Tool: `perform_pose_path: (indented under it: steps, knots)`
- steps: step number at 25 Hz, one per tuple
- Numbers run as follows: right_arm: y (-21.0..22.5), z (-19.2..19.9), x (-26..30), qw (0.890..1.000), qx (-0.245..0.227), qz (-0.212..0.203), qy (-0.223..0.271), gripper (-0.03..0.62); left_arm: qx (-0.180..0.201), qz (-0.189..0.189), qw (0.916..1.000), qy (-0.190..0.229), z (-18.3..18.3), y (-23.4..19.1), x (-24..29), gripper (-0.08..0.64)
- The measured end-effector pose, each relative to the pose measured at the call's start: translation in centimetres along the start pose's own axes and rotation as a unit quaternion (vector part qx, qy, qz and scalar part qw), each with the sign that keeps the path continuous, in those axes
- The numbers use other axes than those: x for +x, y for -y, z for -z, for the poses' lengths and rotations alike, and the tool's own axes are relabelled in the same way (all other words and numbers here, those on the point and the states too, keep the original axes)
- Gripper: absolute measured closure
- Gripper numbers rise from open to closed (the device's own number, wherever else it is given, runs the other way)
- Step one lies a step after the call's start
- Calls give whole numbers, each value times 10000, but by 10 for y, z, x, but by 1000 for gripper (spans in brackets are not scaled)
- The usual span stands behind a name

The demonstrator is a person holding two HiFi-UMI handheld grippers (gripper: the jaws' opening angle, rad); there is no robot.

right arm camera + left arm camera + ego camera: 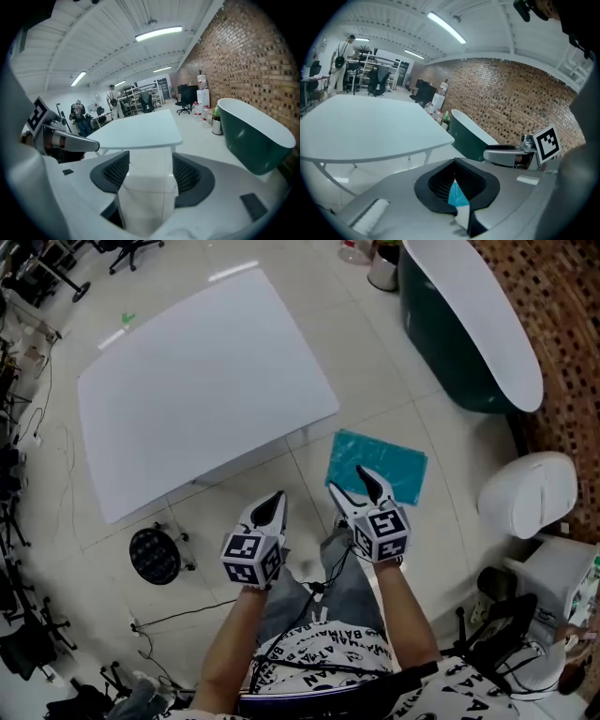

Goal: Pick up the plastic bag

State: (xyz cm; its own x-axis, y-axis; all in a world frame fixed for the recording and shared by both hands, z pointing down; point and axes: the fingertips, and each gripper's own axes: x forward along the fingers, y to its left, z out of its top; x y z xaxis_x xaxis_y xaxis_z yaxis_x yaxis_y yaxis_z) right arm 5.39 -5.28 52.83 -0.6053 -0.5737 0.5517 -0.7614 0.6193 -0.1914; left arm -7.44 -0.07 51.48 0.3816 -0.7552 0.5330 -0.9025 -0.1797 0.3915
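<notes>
From the head we look steeply down on the floor (pixel 375 399); the white table (pixel 202 381) lies ahead, the green tub (pixel 459 343) at upper right, and the left gripper (pixel 277 496) and right gripper (pixel 350 480) are near below us. Each gripper view sits close behind its own jaws (they fill the lower picture) and faces across the room, slightly down. All three views share the table and the tub; each gripper view also catches the other gripper at its edge.
</notes>
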Motion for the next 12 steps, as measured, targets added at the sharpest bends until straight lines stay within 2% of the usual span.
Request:
perform_pose_path:
  steps: [2,5,9,12]
  knots:
    - [30,29,7,9997,61,125,-210,261,46,51,9999,-152,16,8,27,560]
    - [70,85,23,9978,74,248,-613,260,114,155,9992,-361,46,17,68,560]
    - [103,177,53,9916,-32,193,-1276,261,245,417,9967,-657,100,25,120,560]
    - [123,256,80,9846,-246,126,-1729,260,430,519,9928,-992,153,23,159,560]
